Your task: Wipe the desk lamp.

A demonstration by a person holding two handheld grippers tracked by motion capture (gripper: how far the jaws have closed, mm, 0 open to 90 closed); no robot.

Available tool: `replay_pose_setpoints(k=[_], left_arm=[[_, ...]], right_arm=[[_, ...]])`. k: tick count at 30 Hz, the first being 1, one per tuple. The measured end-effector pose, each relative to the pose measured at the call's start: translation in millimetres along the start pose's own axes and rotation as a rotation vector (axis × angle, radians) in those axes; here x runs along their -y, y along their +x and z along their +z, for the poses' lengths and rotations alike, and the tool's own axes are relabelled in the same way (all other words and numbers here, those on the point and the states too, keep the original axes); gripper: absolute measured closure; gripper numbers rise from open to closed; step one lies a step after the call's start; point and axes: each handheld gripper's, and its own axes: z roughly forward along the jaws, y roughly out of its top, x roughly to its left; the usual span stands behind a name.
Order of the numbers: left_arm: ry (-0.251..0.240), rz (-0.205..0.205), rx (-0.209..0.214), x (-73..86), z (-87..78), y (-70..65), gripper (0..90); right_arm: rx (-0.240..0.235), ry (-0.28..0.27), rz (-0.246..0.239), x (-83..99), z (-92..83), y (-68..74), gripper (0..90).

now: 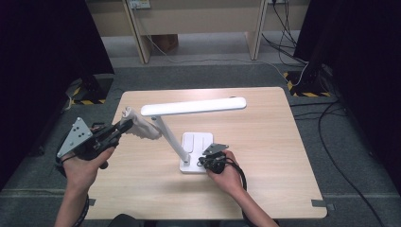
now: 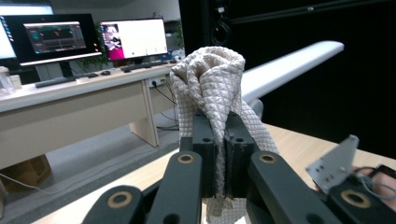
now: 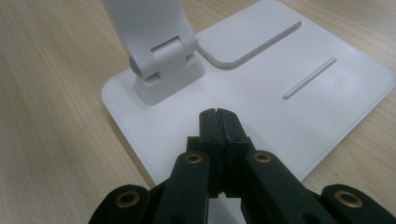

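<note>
A white desk lamp stands mid-table, its long head [image 1: 194, 106] level above a flat base [image 1: 196, 151]. My left gripper [image 1: 124, 126] is shut on a beige waffle-weave cloth [image 1: 142, 126], held up beside the lamp's slanted arm [image 1: 171, 139], just under the head's left end. In the left gripper view the cloth [image 2: 212, 88] bunches above the closed jaws, with the lamp head [image 2: 289, 65] behind it. My right gripper [image 1: 204, 161] is shut with nothing in it, its tips pressed down on the lamp base [image 3: 280, 112] near the arm's hinge [image 3: 163, 65].
The lamp stands on a light wooden table [image 1: 265, 142] over grey carpet. Cables [image 1: 331, 142] trail on the floor at the right. A wooden desk's legs [image 1: 142, 38] stand beyond the table. Monitors [image 2: 135, 39] sit on a far desk.
</note>
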Motion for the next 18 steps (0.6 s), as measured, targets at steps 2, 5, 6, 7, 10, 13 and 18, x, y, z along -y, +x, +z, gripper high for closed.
replay_pose_setpoints(k=[2,5,6,7,10,13,18], left_arm=[[-0.009,0.0,-0.013,-2.1,2.1,1.4,85.2],[-0.019,-0.002,-0.029,-4.2,6.4,3.6,85.2],[-0.022,-0.008,-0.035,-4.5,8.0,4.3,85.2],[-0.022,-0.008,-0.04,-4.8,9.5,5.4,85.2],[-0.033,-0.016,-0.052,-6.6,13.6,6.5,85.2],[-0.042,-0.012,-0.057,-10.0,17.2,5.7,85.2],[-0.058,0.003,-0.064,-14.3,23.8,3.0,85.2]], right_arm=[[-0.004,0.0,0.01,0.3,0.1,-0.1,90.0],[-0.002,-0.004,0.006,0.9,0.2,0.1,90.0],[-0.002,-0.006,0.004,1.1,0.2,0.0,90.0],[-0.002,-0.008,0.006,1.4,0.2,-0.1,90.0],[-0.006,-0.014,0.006,2.1,0.3,-0.9,90.0],[-0.008,-0.017,0.01,2.6,0.2,-0.9,90.0],[-0.006,-0.021,0.008,2.9,0.5,-0.7,90.0]])
